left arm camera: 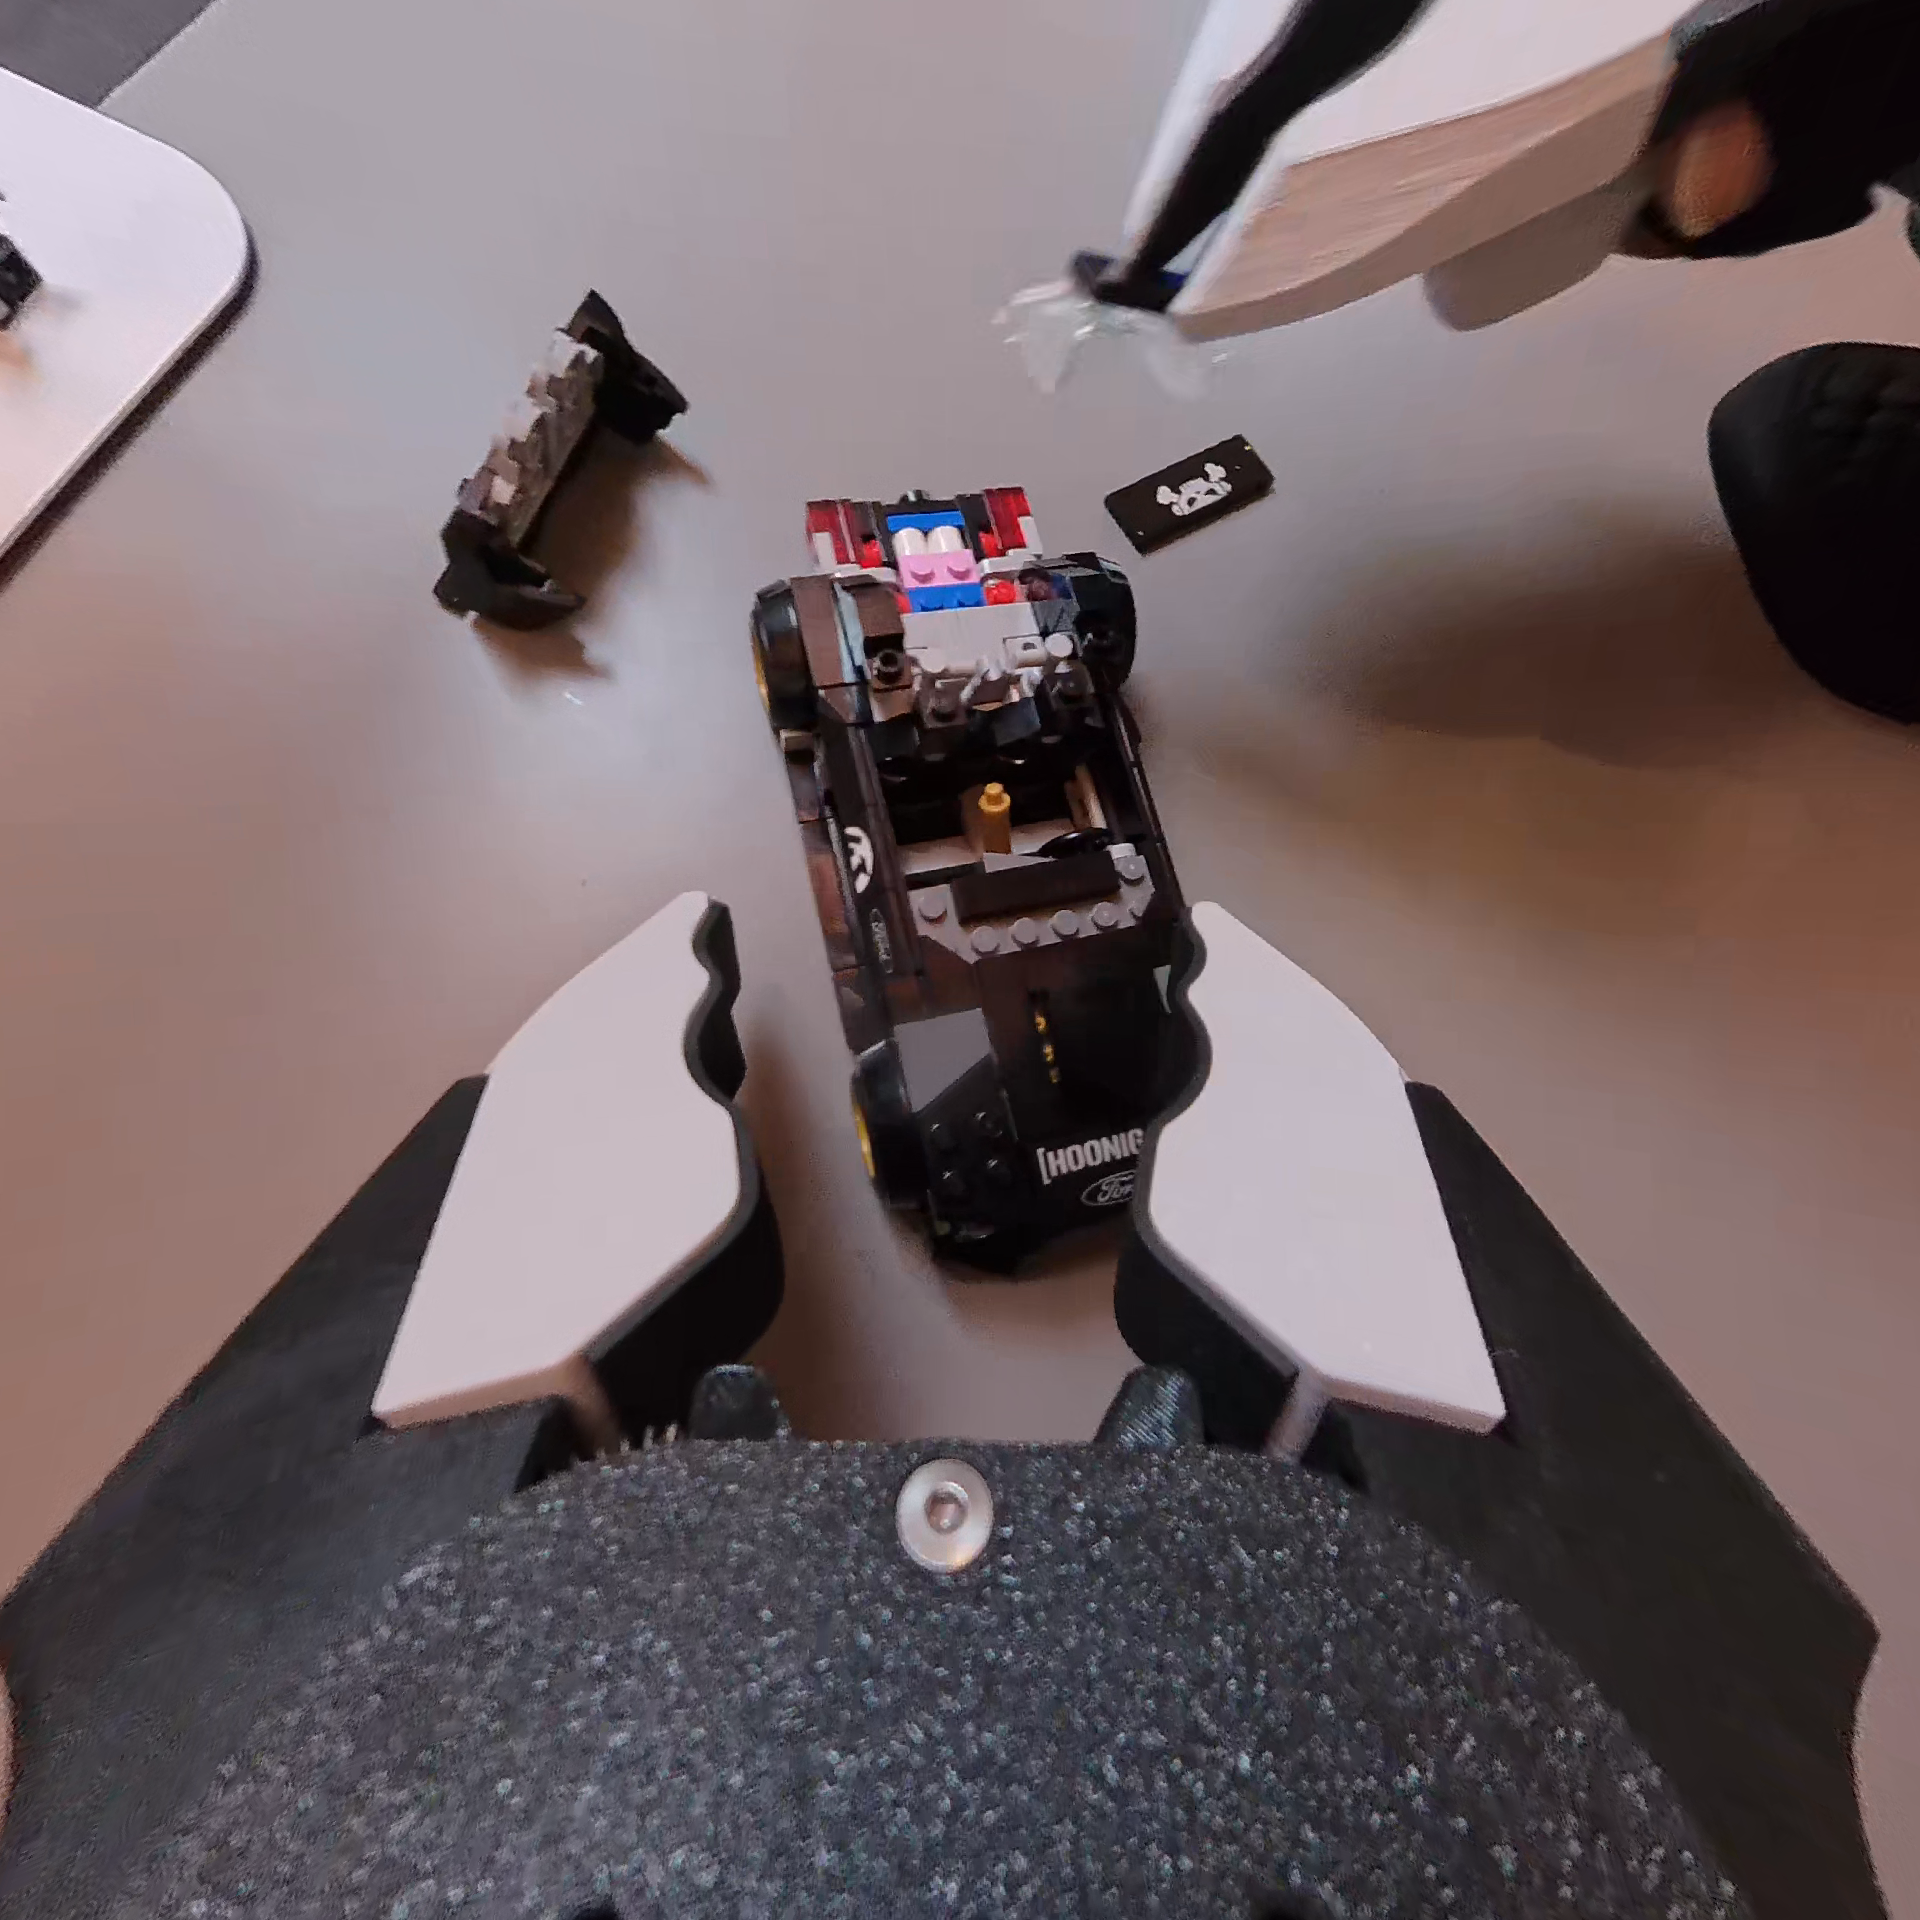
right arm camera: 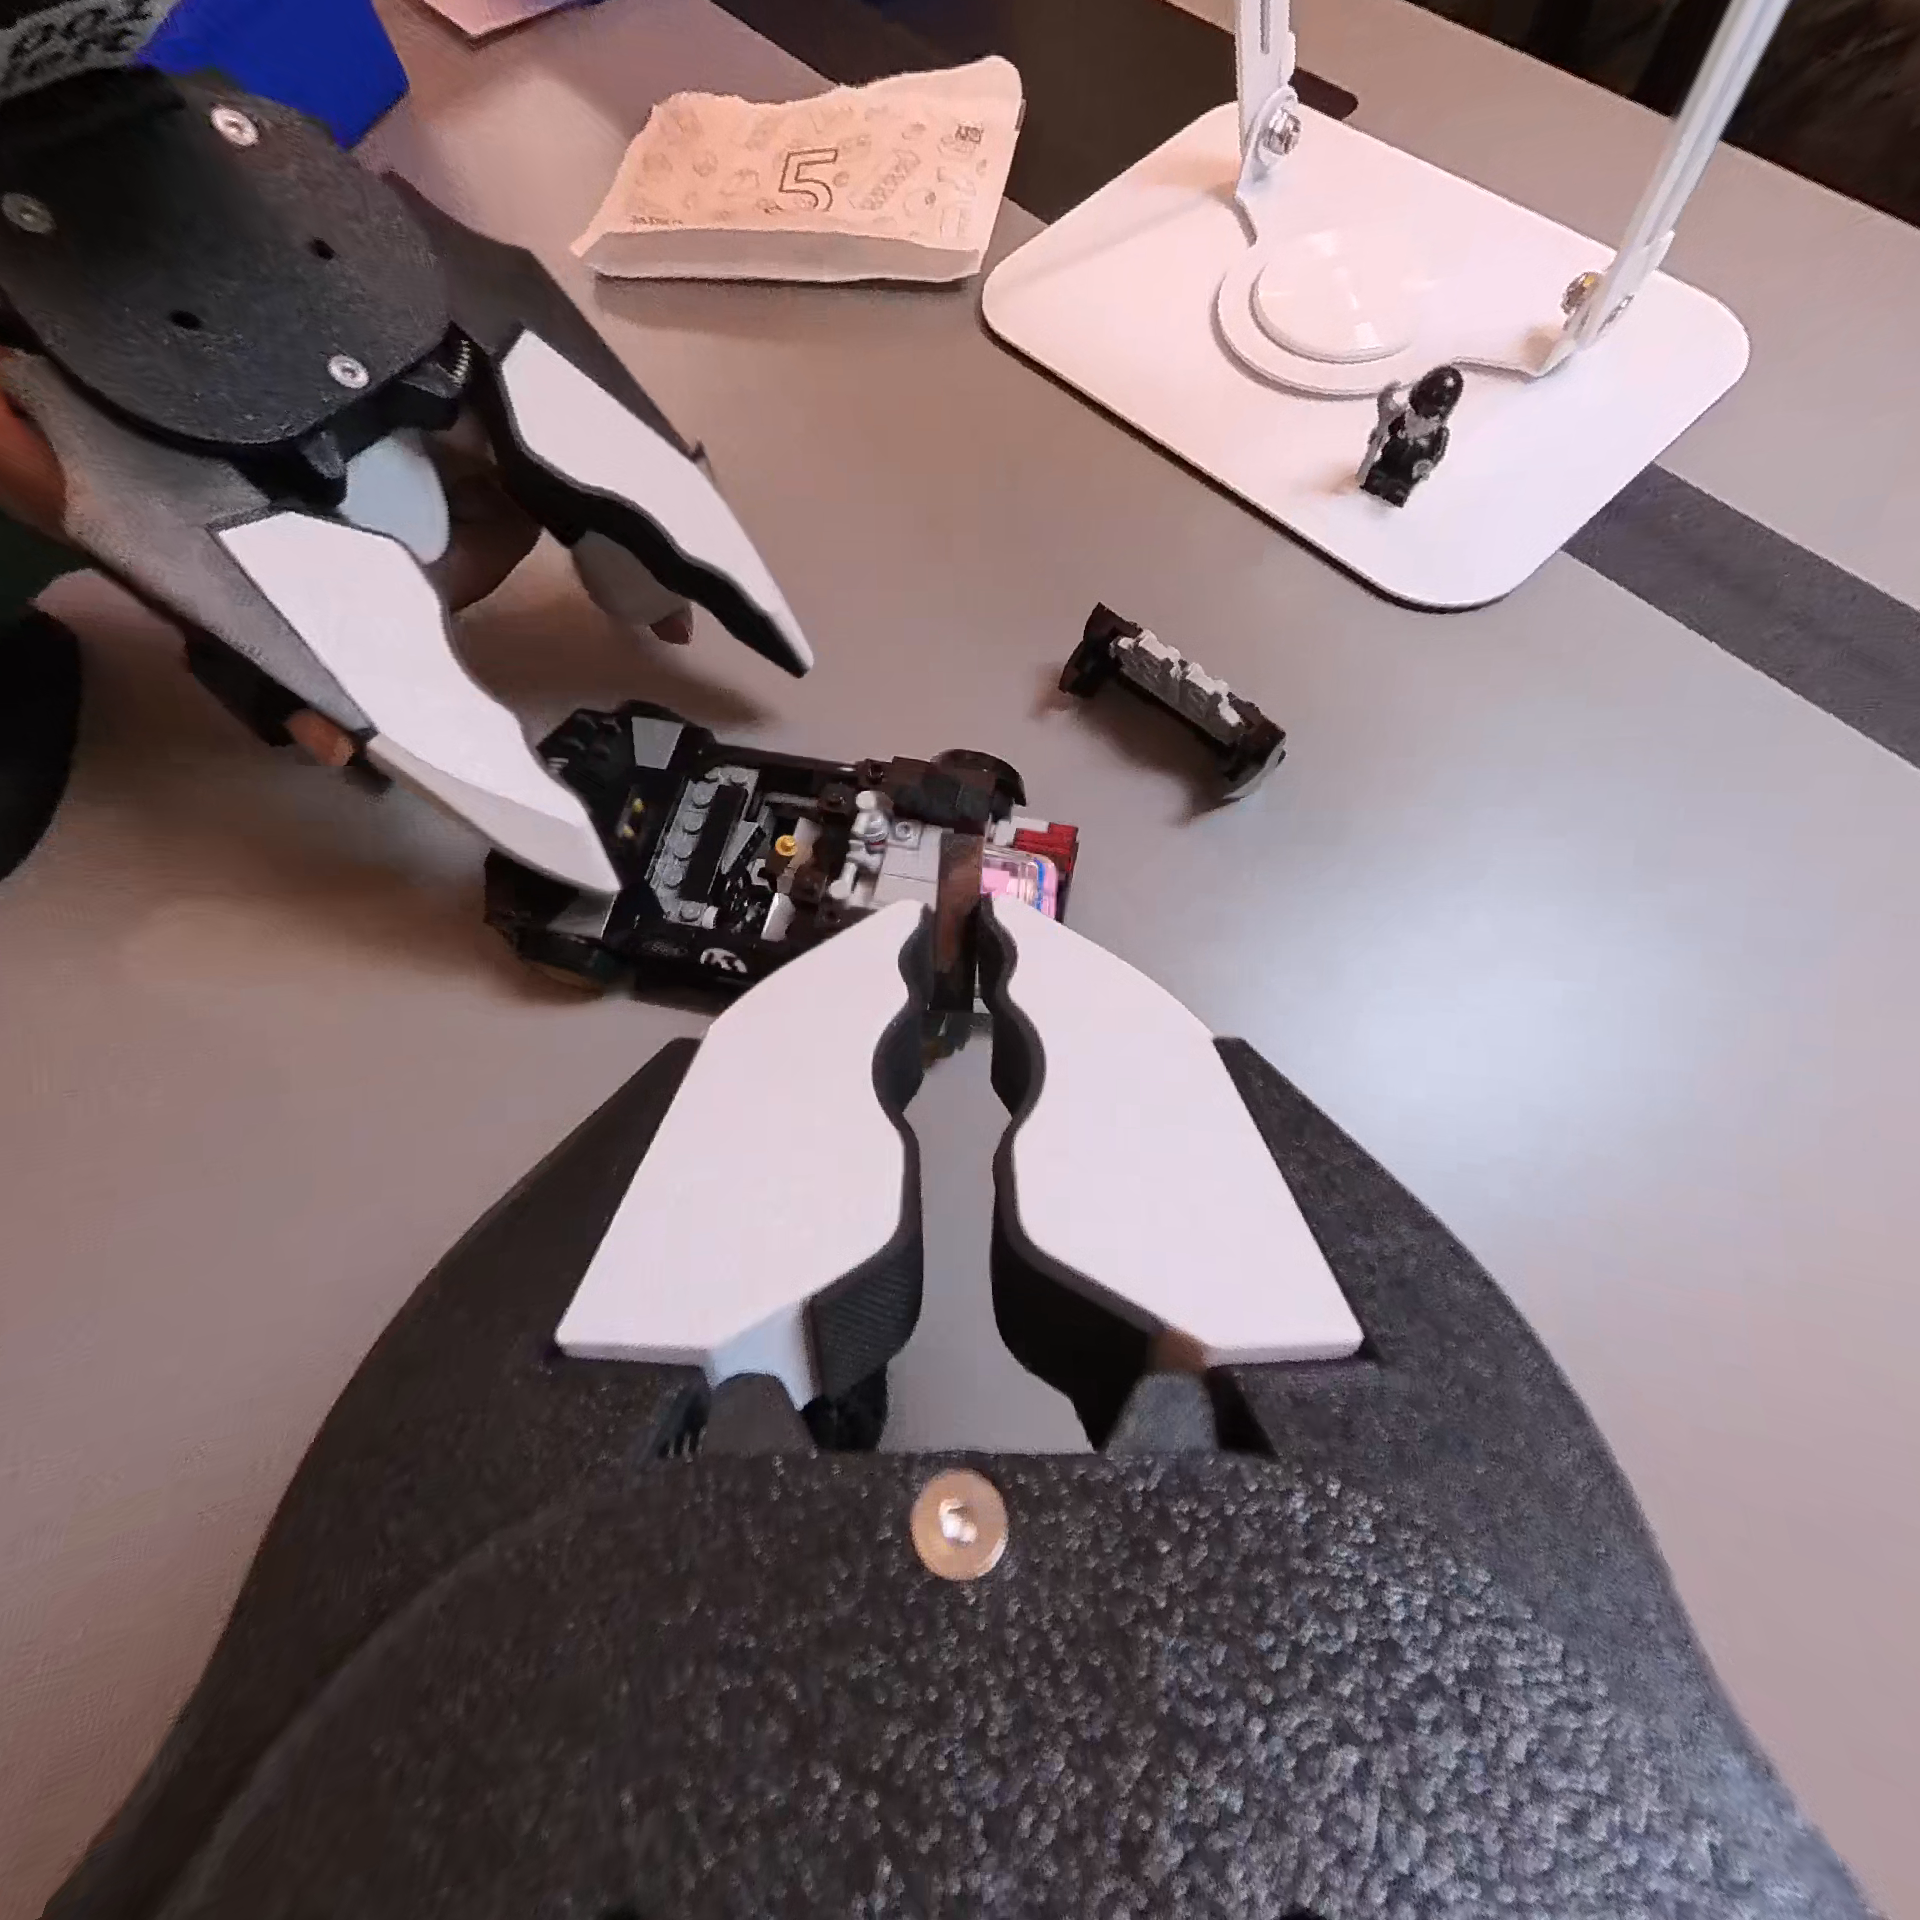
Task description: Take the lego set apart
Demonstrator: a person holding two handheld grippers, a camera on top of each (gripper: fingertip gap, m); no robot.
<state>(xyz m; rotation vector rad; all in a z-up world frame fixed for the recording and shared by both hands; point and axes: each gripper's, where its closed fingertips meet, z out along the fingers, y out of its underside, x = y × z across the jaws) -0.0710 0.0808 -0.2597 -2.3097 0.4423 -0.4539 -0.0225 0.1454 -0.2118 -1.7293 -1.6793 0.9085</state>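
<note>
Lego car (left arm camera: pixel 971 883) sits on a plain grey table (left arm camera: pixel 312 883), roof off, cabin and engine bricks exposed, coloured bricks showing at its far end. Left gripper (left arm camera: pixel 956 935) is spread wide around the car's near end; one finger (left arm camera: pixel 1278 1122) covers part of the hood, the other stands clear of the car's side, contact hard to judge. Right gripper (right arm camera: pixel 951 920) is pinched on a thin dark piece (right arm camera: pixel 956 935) that stands on edge between the tips; can't tell whether it's free of the car (right arm camera: pixel 769 862) behind it. In the left wrist view the right gripper (left arm camera: pixel 1122 296) is blurred, and a clear piece (left arm camera: pixel 1081 332) by its tips is too smeared to identify. Loose on the table: a black and grey brick block (left arm camera: pixel 551 468) off to the car's side, and a flat black tile (left arm camera: pixel 1190 494) with a white print near the car's far end. Farther out, a white lamp base (right arm camera: pixel 1455 343) with two white struts cut off by the frame; a small dark minifigure (right arm camera: pixel 1408 436) stands on it. A tan paper bag (right arm camera: pixel 800 177) lies flat beyond the car, contents not visible. A dark strip (right arm camera: pixel 1756 613) runs across the table past the base. A gloved hand (right arm camera: pixel 312 717) on the left gripper is mostly hidden under it.
</note>
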